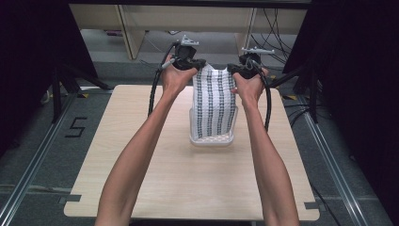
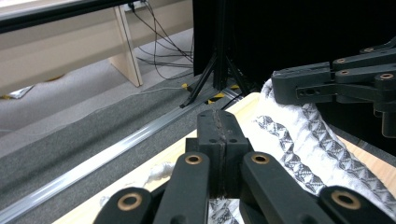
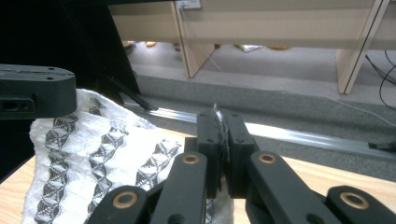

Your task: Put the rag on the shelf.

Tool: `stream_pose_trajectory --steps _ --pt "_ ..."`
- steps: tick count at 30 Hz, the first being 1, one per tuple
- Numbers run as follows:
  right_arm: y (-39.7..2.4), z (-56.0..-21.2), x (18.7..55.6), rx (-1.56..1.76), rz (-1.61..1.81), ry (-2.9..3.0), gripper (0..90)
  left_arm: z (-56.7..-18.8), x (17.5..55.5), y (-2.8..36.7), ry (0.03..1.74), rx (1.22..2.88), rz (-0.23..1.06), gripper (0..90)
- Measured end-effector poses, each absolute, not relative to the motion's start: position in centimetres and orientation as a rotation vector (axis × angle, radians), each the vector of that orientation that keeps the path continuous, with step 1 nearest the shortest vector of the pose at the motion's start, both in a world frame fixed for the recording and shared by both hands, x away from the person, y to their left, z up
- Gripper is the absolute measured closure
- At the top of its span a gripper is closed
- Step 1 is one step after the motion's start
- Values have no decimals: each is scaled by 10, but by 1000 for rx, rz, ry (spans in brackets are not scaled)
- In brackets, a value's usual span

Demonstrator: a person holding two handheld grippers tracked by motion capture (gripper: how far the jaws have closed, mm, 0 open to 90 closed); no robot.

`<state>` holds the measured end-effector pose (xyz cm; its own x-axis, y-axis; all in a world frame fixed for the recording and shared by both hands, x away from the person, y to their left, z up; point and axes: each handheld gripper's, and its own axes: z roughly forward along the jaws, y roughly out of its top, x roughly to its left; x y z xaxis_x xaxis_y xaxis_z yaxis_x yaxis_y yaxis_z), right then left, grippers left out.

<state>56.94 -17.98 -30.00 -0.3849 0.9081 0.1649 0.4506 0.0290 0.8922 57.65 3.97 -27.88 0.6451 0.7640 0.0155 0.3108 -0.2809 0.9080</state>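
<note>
Both grippers pinch the cloth [image 1: 215, 101] by its top corners: left gripper [image 1: 197, 63], right gripper [image 1: 234, 69]. Cloth hangs above the tray [image 1: 211, 140], hem inside. Likely lifting it out or lowering it in; next needs level, matched hands.

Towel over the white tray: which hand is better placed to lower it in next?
Neither clearly; likely both together. The left gripper and right gripper each have jaws shut on a top corner of the towel, level, hanging above the tray.

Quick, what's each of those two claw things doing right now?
Left gripper: shut on the patterned cloth.
Right gripper: shut on the same cloth.
</note>
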Motion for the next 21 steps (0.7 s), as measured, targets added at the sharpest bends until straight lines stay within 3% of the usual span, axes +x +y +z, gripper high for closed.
stream_pose_trajectory --steps 10,15,17,19,21 --pt "-181 -321 579 1442 1245 1893 858 -302 587 37 900 1914 506 897" --pt "-183 -333 586 1450 1186 1950 798 -318 591 37 925 1953 470 896" --pt "-181 -335 587 1463 1169 1956 733 -324 592 36 932 1959 466 892" --pt "-180 -336 588 1463 1138 1970 718 -329 593 34 943 1989 433 853" --pt "-179 -338 588 1469 1131 1973 679 -331 594 33 971 1978 431 746"
